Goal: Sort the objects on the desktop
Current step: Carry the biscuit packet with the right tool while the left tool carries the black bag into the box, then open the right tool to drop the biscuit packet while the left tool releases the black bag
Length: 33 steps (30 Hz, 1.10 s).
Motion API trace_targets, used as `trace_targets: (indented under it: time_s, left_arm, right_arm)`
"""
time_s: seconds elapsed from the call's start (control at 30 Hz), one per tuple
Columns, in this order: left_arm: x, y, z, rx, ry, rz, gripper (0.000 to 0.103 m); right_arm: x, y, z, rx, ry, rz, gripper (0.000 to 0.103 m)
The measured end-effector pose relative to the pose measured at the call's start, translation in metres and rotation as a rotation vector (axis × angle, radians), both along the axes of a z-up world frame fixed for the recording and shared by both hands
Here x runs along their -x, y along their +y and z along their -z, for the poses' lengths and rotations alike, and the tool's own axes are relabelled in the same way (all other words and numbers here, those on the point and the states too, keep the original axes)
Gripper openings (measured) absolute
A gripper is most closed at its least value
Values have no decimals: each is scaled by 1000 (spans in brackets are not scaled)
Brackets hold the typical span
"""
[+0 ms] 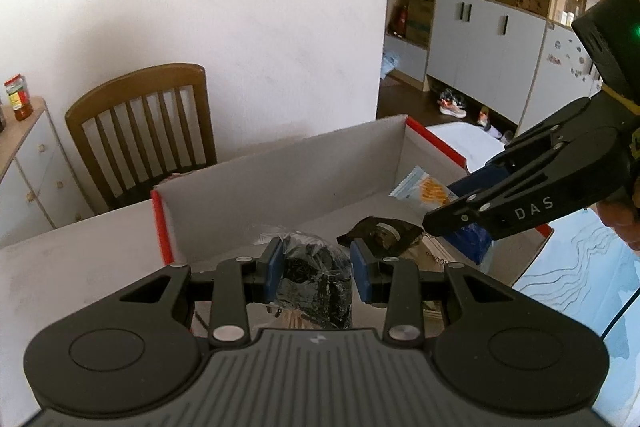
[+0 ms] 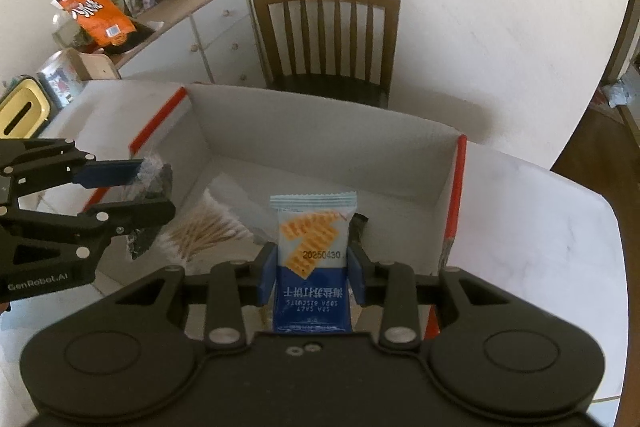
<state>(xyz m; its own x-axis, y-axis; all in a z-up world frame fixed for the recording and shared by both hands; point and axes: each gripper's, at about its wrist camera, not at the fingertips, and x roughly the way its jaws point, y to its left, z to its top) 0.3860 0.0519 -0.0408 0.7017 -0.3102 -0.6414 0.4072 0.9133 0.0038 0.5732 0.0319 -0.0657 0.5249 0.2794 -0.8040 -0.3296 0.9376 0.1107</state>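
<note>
A grey cardboard box [image 1: 280,179] with red edges stands open on the white table; it also shows in the right wrist view [image 2: 320,131]. My left gripper [image 1: 317,269] is shut on a clear-wrapped dark snack packet [image 1: 316,283] over the box's near edge; from the right wrist view that packet [image 2: 154,187] hangs between the left fingers. My right gripper [image 2: 313,277] is shut on a blue and white soda biscuit packet [image 2: 312,251], held above the box. In the left wrist view the right gripper [image 1: 472,203] reaches in from the right with the biscuit packet [image 1: 424,189].
Inside the box lie a black wrapper [image 1: 380,233] and a bag of cotton swabs [image 2: 208,227]. A wooden chair [image 2: 332,35] stands behind the table. A white cabinet [image 2: 192,23] with jars and an orange bag sits at the left. A yellow tissue box [image 2: 20,115] is on the table's left.
</note>
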Motion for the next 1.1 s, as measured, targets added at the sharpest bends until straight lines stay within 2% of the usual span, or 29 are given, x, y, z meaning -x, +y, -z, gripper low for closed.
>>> trace_targets:
  time_s: [0.67, 1.1]
  left_arm:
    - [-32, -7, 33, -34, 85, 7, 35]
    - [-39, -12, 39, -39, 116, 12, 36]
  right_arm:
    - [-8, 3, 30, 19, 59, -1, 35]
    - [-7, 4, 34, 18, 68, -19, 37]
